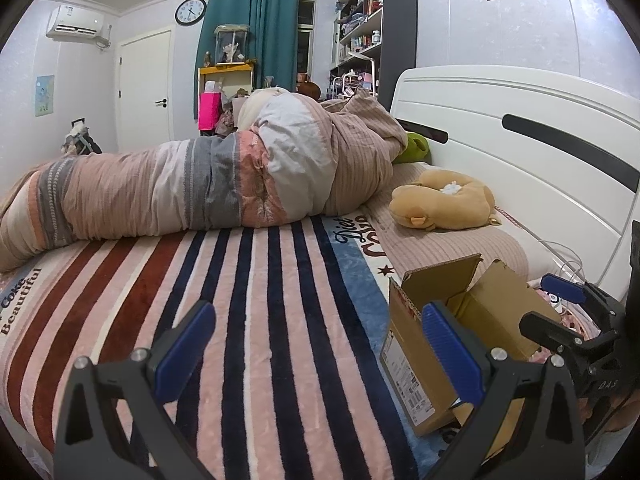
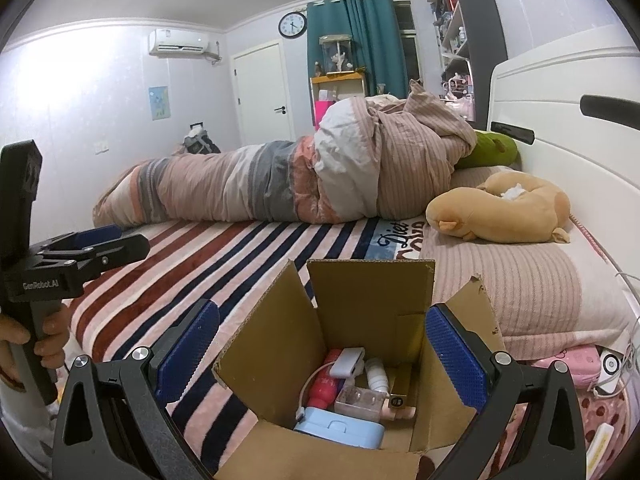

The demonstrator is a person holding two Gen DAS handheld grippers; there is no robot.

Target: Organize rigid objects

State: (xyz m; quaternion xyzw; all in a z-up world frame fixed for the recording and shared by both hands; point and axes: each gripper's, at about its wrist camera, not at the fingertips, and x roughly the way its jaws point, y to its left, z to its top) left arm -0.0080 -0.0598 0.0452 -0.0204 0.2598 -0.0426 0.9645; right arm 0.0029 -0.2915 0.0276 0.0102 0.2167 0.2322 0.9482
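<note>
An open cardboard box (image 2: 368, 292) stands on the striped blanket, its flaps up. Inside lie several small objects: a red bottle (image 2: 326, 384), a white adapter with cable (image 2: 350, 362), a white bottle (image 2: 377, 376), a clear case (image 2: 360, 400) and a light blue case (image 2: 340, 430). My right gripper (image 2: 322, 354) is open and empty, its blue pads straddling the box top. My left gripper (image 1: 316, 354) is open and empty over the blanket, left of the box (image 1: 464, 320). The left gripper also shows in the right wrist view (image 2: 100, 240).
A rolled striped duvet (image 1: 200, 184) lies across the bed behind. A tan plush toy (image 2: 504, 212) and a green plush (image 2: 488, 148) rest on the pillow by the white headboard (image 1: 520, 132). A pink device (image 2: 576, 360), cables and a white item lie right of the box.
</note>
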